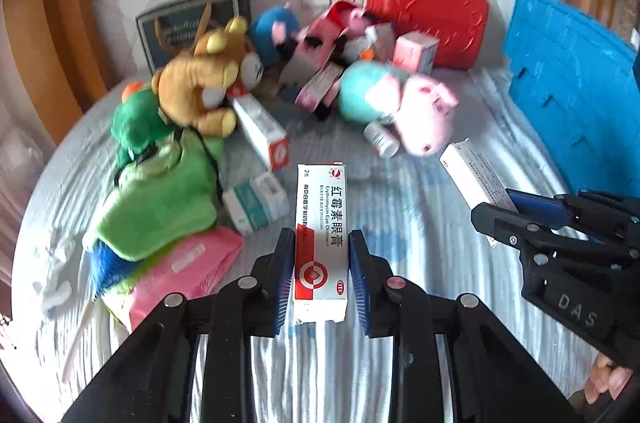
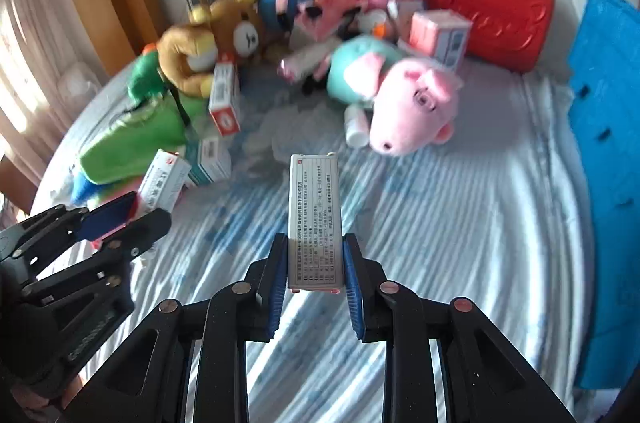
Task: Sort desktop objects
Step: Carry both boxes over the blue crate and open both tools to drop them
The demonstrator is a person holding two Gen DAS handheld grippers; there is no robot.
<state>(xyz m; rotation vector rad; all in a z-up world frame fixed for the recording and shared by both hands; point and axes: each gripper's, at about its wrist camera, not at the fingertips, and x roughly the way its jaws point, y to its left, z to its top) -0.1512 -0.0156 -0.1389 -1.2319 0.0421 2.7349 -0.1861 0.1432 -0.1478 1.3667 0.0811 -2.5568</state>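
Note:
My left gripper (image 1: 322, 255) is shut on a red-and-white eye ointment box (image 1: 321, 223), held above the striped cloth; it also shows in the right wrist view (image 2: 162, 185). My right gripper (image 2: 315, 263) is shut on a white medicine box with printed text (image 2: 315, 219), also seen in the left wrist view (image 1: 474, 179). A pile of plush toys and medicine boxes lies ahead: a pink pig (image 2: 412, 107), a brown bear (image 1: 204, 83), a green plush (image 1: 160, 191).
A red handbag (image 2: 480, 3) stands at the back right. A blue foam panel (image 2: 608, 159) lines the right side. A dark framed plaque (image 1: 188, 23) leans on the back wall. A pink packet (image 1: 188, 271) and several small boxes (image 1: 256, 203) lie left.

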